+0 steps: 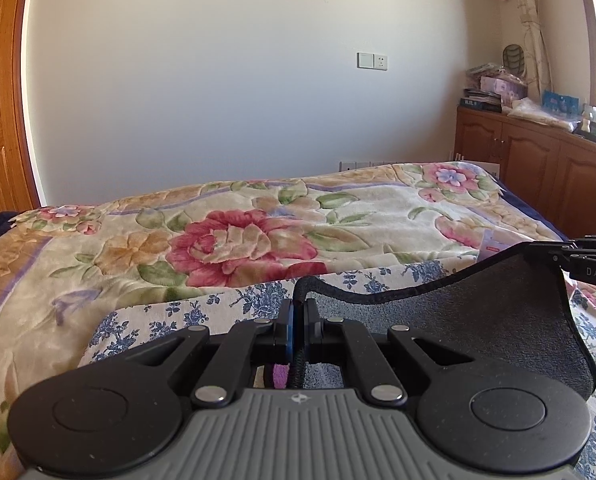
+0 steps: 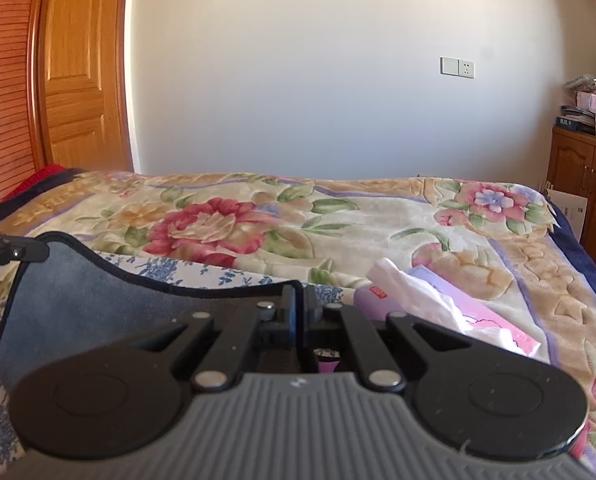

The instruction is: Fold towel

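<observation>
Starting with the left wrist view, the left gripper point(image 1: 296, 312) is seen clenched on a corner of the dark grey towel point(image 1: 477, 304), whose black-bound edge is pinched between the two fingers. From there the towel is stretched rightward in a sagging sheet, lifted above the blue-flowered sheet point(image 1: 202, 312), and its far corner is clamped by the right gripper point(image 1: 553, 254) at the right edge of the picture. A thick floral blanket point(image 1: 238, 240) is spread over the bed behind, and a wooden cabinet point(image 1: 537, 160) piled with boxes is seen against the wall on the right.

In the right wrist view, the right gripper point(image 2: 298, 304) is likewise clenched on the towel point(image 2: 98, 300), with the hem caught between its closed fingers. The cloth is hung leftward to the left gripper point(image 2: 34, 250), by which the opposite corner is held at the left edge. A lilac tissue pack point(image 2: 457, 308), with white tissue pulled from it, is laid on the blanket point(image 2: 337, 220) just right of the fingers. A wooden door point(image 2: 78, 72) is seen at the left.
</observation>
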